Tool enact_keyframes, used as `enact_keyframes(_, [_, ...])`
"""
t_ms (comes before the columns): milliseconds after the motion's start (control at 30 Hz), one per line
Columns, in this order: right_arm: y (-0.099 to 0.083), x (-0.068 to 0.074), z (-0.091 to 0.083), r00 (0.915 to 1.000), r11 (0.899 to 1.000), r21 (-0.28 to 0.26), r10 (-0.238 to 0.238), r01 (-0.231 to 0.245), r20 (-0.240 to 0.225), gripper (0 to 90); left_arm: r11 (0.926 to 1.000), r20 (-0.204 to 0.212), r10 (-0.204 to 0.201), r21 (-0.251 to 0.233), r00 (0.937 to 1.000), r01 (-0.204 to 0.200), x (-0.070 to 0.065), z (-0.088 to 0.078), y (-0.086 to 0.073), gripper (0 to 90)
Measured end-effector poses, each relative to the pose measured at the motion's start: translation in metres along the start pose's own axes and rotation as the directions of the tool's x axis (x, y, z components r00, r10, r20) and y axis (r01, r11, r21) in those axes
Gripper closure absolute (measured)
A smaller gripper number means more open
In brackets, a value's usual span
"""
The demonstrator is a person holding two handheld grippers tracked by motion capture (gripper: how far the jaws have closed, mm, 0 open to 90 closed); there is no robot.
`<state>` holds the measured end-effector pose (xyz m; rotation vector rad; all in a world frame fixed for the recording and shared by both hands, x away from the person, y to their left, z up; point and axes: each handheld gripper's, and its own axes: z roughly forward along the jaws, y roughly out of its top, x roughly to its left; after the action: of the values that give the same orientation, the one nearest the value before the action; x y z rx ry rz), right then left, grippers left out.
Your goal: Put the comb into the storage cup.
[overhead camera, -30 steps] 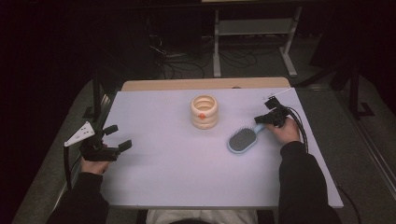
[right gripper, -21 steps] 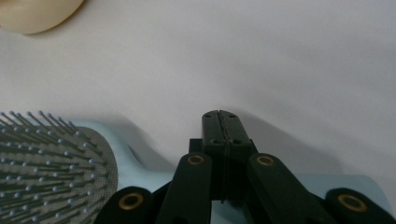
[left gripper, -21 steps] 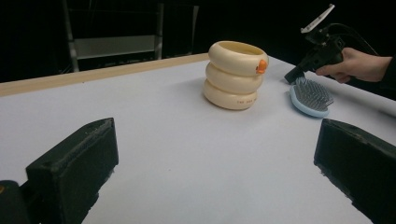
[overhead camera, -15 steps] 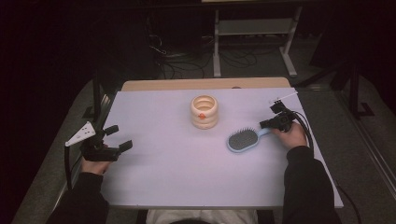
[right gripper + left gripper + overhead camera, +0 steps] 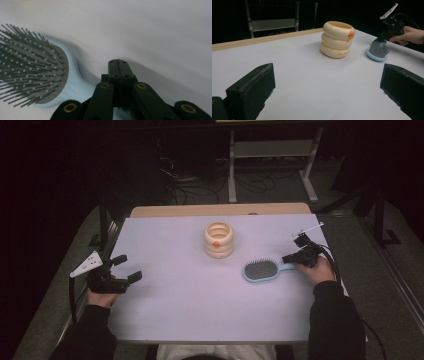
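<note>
- Light-blue plastic oval hairbrush point(image 5: 261, 270) with grey bristles facing up lies flat on the white table point(image 5: 175, 320), in the right half, handle pointing at the right edge.
- Right gripper point(image 5: 287, 259) sits at the handle end, just in from the right edge; its own view has the jaws pressed together, pad on pad, nothing seen between them.
- Same view: the brush handle point(image 5: 82, 85) runs under the gripper's linkage, beside the closed tips point(image 5: 117, 65), not in them. Touch with the handle can't be told.
- Left gripper point(image 5: 127, 268) is near the left edge, jaws wide apart and empty, aimed across the table at the other things.
- Cream holder shaped like three stacked rings with a small orange mark point(image 5: 218, 240) stands upright towards the far edge, about mid-width, near the brush but apart from it.
- Progress, as a judgement: early. Brush not picked up, still resting on the table, no real grip on it.
- Left to do, likely: open the right jaws, clamp the handle, then lift or move the brush, maybe towards the holder.
</note>
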<state>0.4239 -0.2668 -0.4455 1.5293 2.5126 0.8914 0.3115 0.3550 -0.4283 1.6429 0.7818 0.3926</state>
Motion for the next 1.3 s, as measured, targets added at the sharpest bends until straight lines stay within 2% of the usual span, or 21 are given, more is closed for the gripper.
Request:
enact_keyframes(400, [-0.016,0.0,-0.01,0.9997,1.0,0.015,-0.016,0.017,-0.02,88.6,1.0,0.002,-0.003,0.009,1.0,0.003,-0.001,0.0,0.0,0.0])
enact_keyframes(767, [-0.023,0.016,-0.011,0.9948,0.995,0.054,-0.085,0.088,-0.056,88.6,1.0,-0.007,0.004,0.003,1.0,-0.004,-0.001,-0.001,0.0,0.0])
enact_keyframes(1000, [-0.031,0.024,-0.011,0.9894,0.991,0.051,-0.117,0.122,-0.086,88.6,1.0,-0.014,0.005,-0.002,0.9999,-0.006,-0.002,-0.001,0.0,0.0])
enact_keyframes(1300, [-0.039,0.037,-0.014,0.9831,0.984,0.061,-0.16,0.166,-0.088,88.5,1.0,-0.018,0.006,-0.003,0.9998,-0.006,-0.002,-0.001,0.0,0.0])
